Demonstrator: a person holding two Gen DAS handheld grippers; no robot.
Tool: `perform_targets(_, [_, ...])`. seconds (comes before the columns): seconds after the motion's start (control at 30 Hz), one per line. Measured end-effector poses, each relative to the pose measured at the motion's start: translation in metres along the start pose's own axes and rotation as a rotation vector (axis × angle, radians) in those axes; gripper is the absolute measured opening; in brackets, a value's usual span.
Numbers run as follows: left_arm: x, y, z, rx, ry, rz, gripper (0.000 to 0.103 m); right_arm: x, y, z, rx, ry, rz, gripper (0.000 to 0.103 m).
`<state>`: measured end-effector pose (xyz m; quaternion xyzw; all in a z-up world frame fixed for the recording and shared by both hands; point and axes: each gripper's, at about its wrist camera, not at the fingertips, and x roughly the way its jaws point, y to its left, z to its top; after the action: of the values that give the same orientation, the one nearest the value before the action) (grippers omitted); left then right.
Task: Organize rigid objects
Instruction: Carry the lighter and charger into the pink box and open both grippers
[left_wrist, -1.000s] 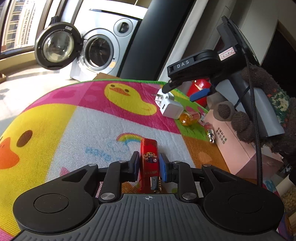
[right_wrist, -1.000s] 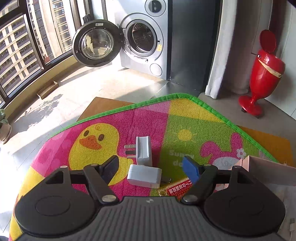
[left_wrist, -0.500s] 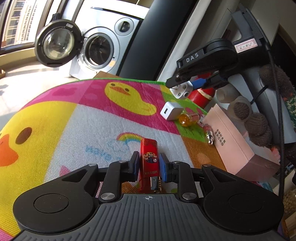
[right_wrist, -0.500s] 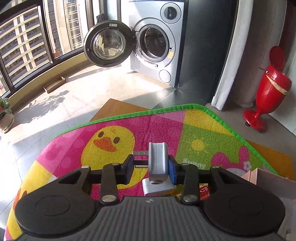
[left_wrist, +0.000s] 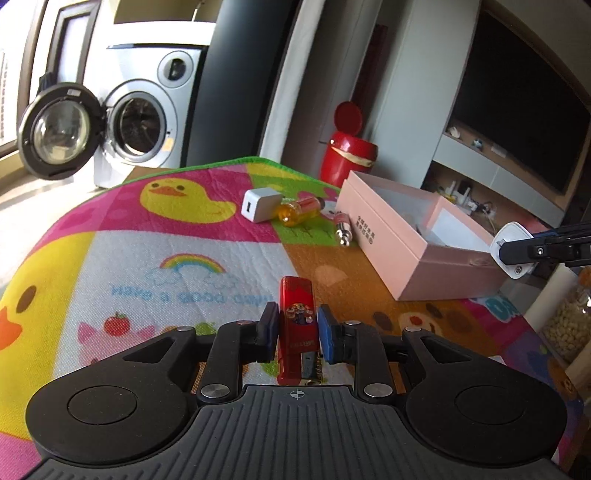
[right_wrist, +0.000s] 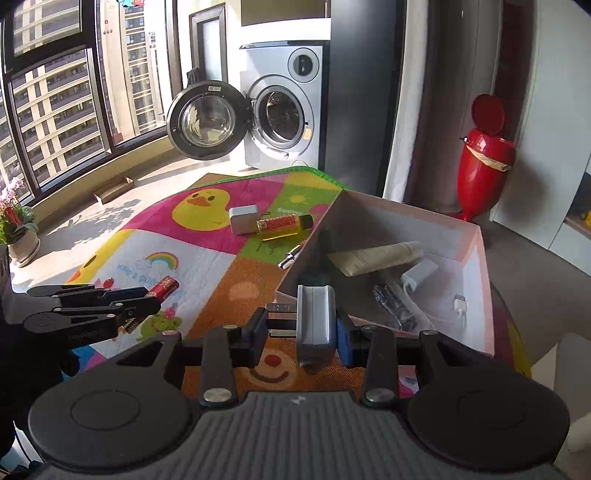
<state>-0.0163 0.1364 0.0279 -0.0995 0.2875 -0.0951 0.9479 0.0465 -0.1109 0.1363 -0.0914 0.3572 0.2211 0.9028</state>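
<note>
Up close, the left gripper (left_wrist: 295, 330) clamps a red lighter (left_wrist: 297, 325) above the play mat (left_wrist: 147, 258); the right gripper (right_wrist: 301, 328), closed on a white plug adapter (right_wrist: 316, 321), hangs at the pink box (right_wrist: 484, 280) edge. Farther off lie a white charger (left_wrist: 259, 205) and amber bottle (left_wrist: 299, 209).

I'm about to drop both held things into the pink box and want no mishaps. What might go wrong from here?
The white plug adapter in the right gripper hangs near the pink box corner, so it may clip the wall. The box already holds cables. The left gripper grips the red lighter low, so it could pivot.
</note>
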Motion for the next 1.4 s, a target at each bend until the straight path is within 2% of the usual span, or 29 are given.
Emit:
perform_targets(0.07, [-0.010,-0.017,-0.002,0.037,0.011,-0.034,0.026,-0.009,-0.012,-0.019,0.024,0.002,-0.038,0.037])
perform_targets(0.27, [-0.033,-0.067,0.013,0.120,-0.021,-0.148,0.026,-0.039,-0.040,-0.065,0.148,-0.022,-0.013,0.037])
perform_targets(0.47, [-0.019,-0.109,0.057,0.187,-0.079,-0.202,0.026,-0.065,-0.031,-0.087,0.093,-0.112,-0.037,0.037])
perform_targets(0.6, [0.018,-0.130,0.100,0.164,-0.092,-0.218,0.026,-0.077,-0.024,-0.096,0.045,-0.167,-0.021,0.037])
perform_targets(0.77, [0.088,-0.152,0.136,0.169,-0.083,-0.160,0.026,-0.076,-0.028,-0.107,0.045,-0.180,-0.033,0.037])
perform_targets(0.9, [0.137,-0.151,0.139,0.099,-0.017,-0.135,0.026,-0.066,-0.042,-0.115,0.078,-0.163,-0.048,0.037])
perform_targets(0.97, [0.160,-0.148,0.135,0.076,0.061,-0.139,0.027,-0.061,-0.050,-0.118,0.096,-0.154,-0.052,0.037])
perform_targets(1.03, [0.175,-0.145,0.130,0.066,0.106,-0.131,0.026,-0.056,-0.057,-0.121,0.116,-0.143,-0.058,0.037])
perform_targets(1.07, [0.177,-0.144,0.126,0.067,0.104,-0.122,0.026,-0.053,-0.060,-0.123,0.124,-0.136,-0.060,0.037])
perform_targets(1.2, [0.161,-0.135,0.120,0.056,0.039,-0.106,0.026,-0.048,-0.066,-0.126,0.130,-0.117,-0.066,0.037])
perform_targets(1.3, [0.130,-0.121,0.114,0.017,-0.016,-0.100,0.026,-0.047,-0.069,-0.120,0.131,-0.116,-0.082,0.037])
perform_targets(1.4, [0.090,-0.101,0.098,-0.005,-0.032,-0.079,0.026,-0.050,-0.071,-0.102,0.112,-0.167,-0.108,0.037])
